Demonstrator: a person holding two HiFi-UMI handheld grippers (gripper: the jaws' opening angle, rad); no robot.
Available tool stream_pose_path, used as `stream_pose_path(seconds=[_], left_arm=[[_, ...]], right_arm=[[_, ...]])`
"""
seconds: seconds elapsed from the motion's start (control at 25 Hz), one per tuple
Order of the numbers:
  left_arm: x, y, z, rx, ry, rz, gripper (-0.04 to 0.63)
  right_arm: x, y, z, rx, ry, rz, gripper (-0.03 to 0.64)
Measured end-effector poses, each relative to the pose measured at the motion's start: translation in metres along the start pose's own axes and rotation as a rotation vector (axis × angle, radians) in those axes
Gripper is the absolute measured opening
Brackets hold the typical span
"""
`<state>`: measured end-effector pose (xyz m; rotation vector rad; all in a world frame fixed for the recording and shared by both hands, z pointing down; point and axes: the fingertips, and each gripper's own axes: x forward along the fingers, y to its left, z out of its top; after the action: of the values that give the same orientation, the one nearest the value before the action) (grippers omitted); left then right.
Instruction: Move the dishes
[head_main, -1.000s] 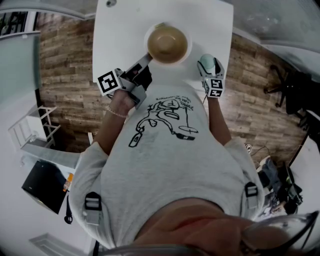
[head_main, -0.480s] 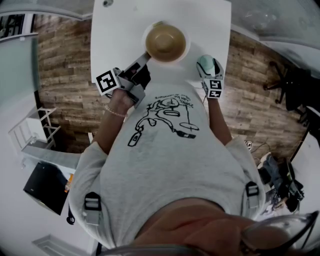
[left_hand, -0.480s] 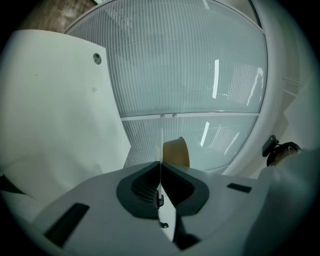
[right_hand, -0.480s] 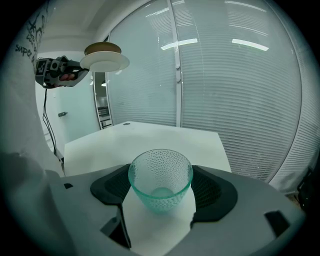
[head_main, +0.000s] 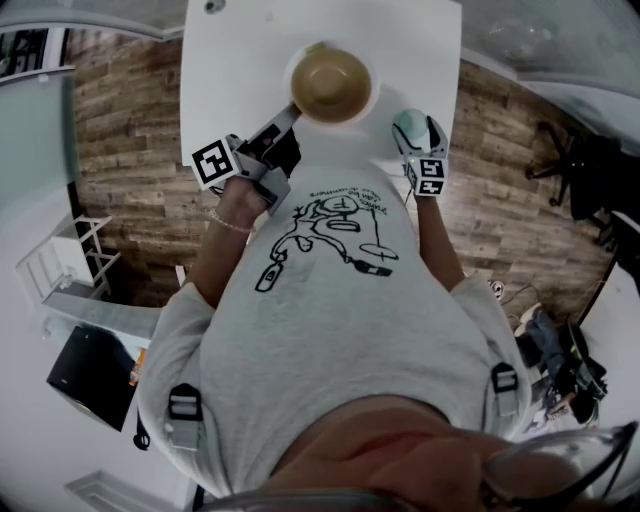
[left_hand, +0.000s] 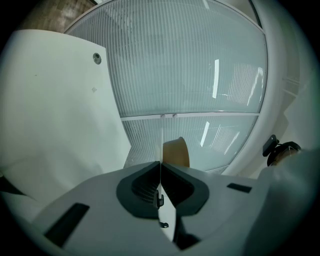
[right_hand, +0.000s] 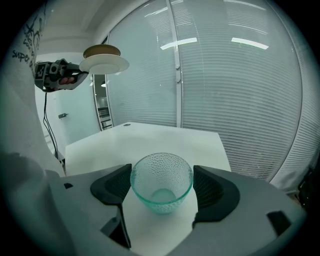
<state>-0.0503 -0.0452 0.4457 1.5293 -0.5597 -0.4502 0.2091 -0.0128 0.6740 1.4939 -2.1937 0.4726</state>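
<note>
A white plate (head_main: 372, 100) carrying a brown bowl (head_main: 331, 83) hangs over the white table (head_main: 240, 60). My left gripper (head_main: 294, 110) is shut on the plate's near-left rim. In the left gripper view the jaws (left_hand: 160, 172) pinch the thin plate (left_hand: 168, 220) edge-on, with the brown bowl (left_hand: 176, 152) behind. My right gripper (head_main: 416, 128) is at the table's near right edge, with a green glass bowl (head_main: 408, 120) in it. In the right gripper view both pads touch that bowl's (right_hand: 161, 182) sides. I cannot tell if it rests on the table.
The table (right_hand: 150, 137) has a small round hole (left_hand: 97, 58) at its far side. Ribbed glass walls (right_hand: 240, 100) stand behind it. Wooden floor (head_main: 130, 150) lies on both sides, with an office chair (head_main: 585, 170) at the right and a white rack (head_main: 60, 265) at the left.
</note>
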Motion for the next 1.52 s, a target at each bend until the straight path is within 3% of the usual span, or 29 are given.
stream_pose_path(seconds=[0.4, 0.76, 1.12, 1.28, 1.52], left_arm=[[0.000, 0.008, 0.000, 0.001, 0.000, 0.001, 0.008], [0.000, 0.004, 0.000, -0.002, 0.000, -0.012, 0.008], [0.001, 0.010, 0.004, -0.007, -0.003, -0.009, 0.008], [0.001, 0.010, 0.004, -0.002, -0.002, -0.012, 0.008], [0.001, 0.005, 0.001, -0.002, -0.003, -0.023, 0.008]], right_arm=[[-0.033, -0.001, 0.075, -0.009, -0.115, -0.005, 0.373], [-0.081, 0.005, 0.194, -0.024, -0.269, -0.006, 0.342], [-0.140, 0.029, 0.310, -0.120, -0.439, -0.025, 0.281], [-0.155, 0.030, 0.331, -0.119, -0.472, -0.034, 0.278], [-0.148, 0.041, 0.332, -0.093, -0.440, 0.002, 0.275]])
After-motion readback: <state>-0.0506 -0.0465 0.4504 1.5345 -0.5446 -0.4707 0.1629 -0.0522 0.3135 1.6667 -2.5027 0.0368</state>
